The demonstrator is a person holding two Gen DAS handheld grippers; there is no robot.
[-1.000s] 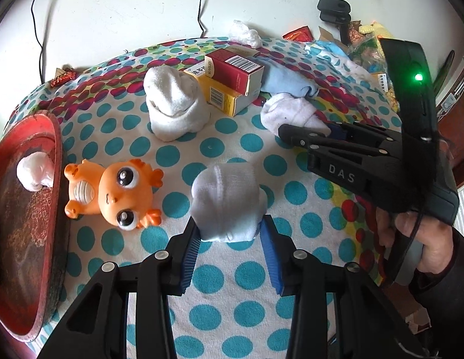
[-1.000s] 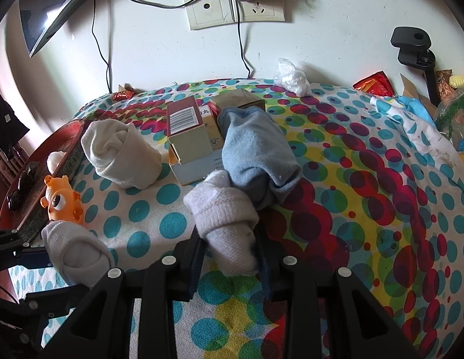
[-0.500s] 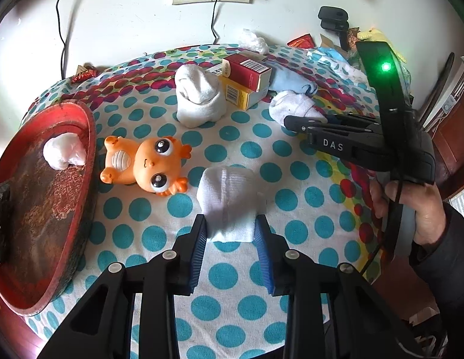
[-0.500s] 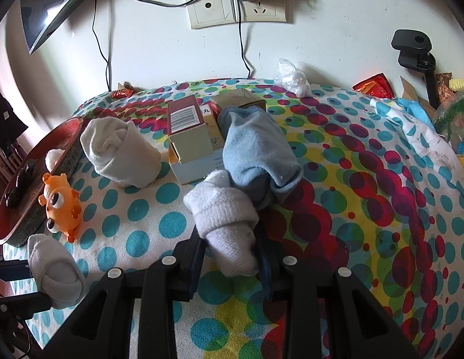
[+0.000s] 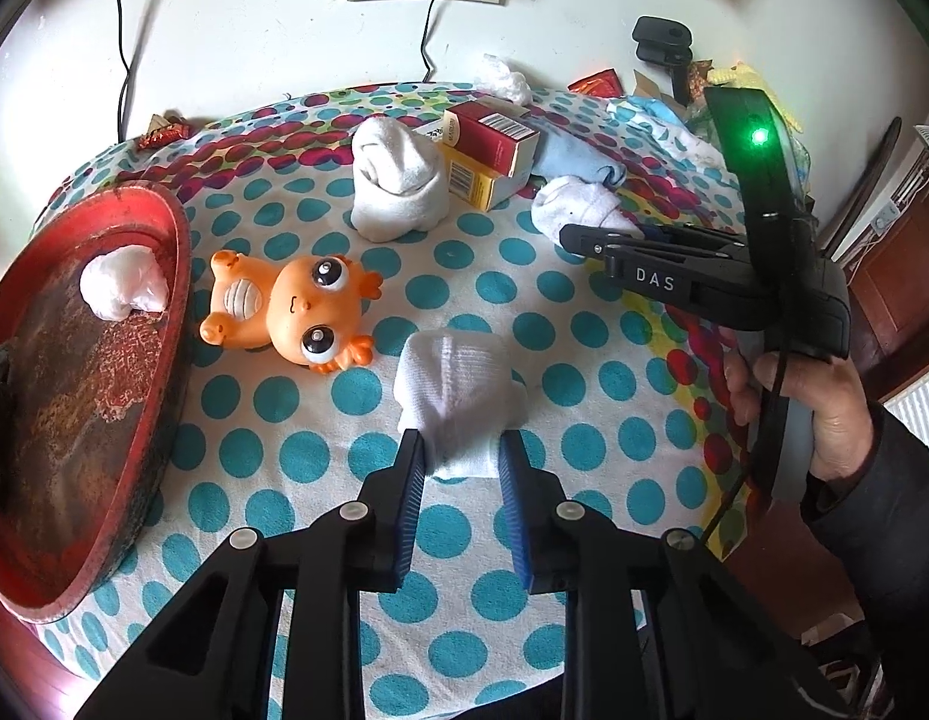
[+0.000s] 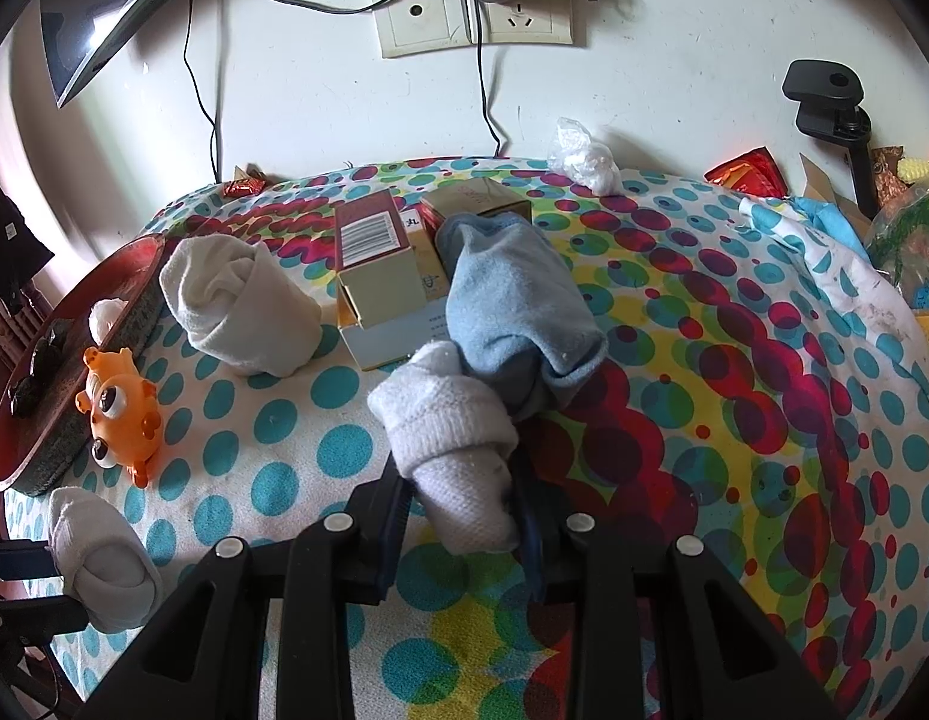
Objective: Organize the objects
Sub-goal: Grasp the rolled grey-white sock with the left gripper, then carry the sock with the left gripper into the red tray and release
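Left hand-held gripper (image 5: 461, 462) clamped on rolled white sock (image 5: 458, 402), long axis straight ahead | red tray (image 5: 170, 276) left, nearer this hand | right hand-held gripper (image 6: 464, 498) pinching grey sock (image 6: 452, 438) mid-table (image 6: 734, 420)

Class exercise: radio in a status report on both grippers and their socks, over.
Left gripper shut on white sock roll. Right gripper shut on grey sock roll. Blue sock touching the grey one. Orange toy beside red tray.
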